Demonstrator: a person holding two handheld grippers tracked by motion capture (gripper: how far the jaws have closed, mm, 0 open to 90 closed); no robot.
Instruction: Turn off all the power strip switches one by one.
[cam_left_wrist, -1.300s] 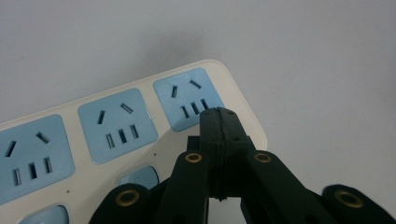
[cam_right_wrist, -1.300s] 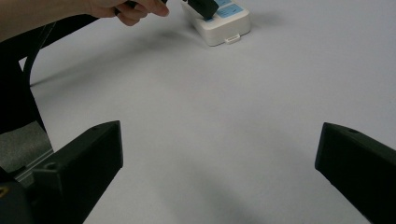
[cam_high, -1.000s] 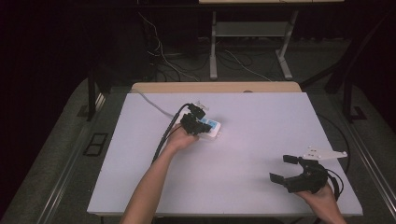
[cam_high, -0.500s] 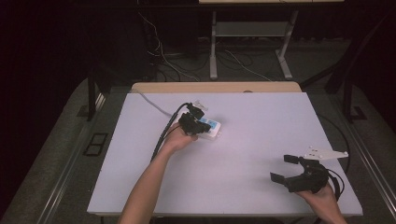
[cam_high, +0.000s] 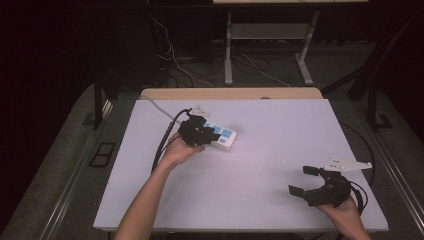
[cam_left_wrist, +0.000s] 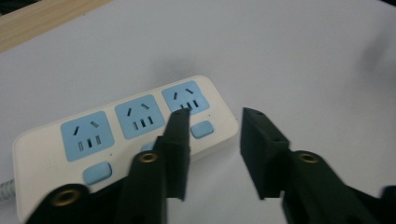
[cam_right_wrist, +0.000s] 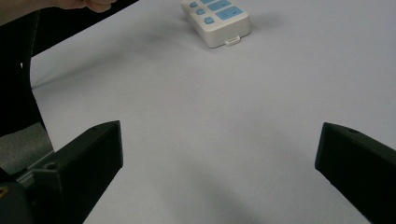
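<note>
Left gripper (cam_left_wrist: 212, 140) is opening its jaws w/ nothing between, hovering over power strip (cam_high: 222, 137) lying mid-table, switch press apparently done, while right gripper (cam_high: 301, 181) is idling spread wide nearby.

Power strip (cam_high: 222, 136): the left gripper (cam_high: 196, 131) is covering its left end in the high view, so the sockets there are going unseen.
Strip in the left gripper view (cam_left_wrist: 116, 135): the bottom and left edges are cutting off its near left corner, and one black jaw is hiding part of a blue button (the middle one).
Strip in the right gripper view (cam_right_wrist: 219, 18): the top edge is cropping its far part.
Strip's cord (cam_high: 160, 106): it is disappearing behind the left gripper, so the joint is staying hidden.
Right gripper (cam_high: 312, 182): the bottom edge is cutting off the right hand (cam_high: 345, 217) holding it.
Socket markings: too small to read.
</note>
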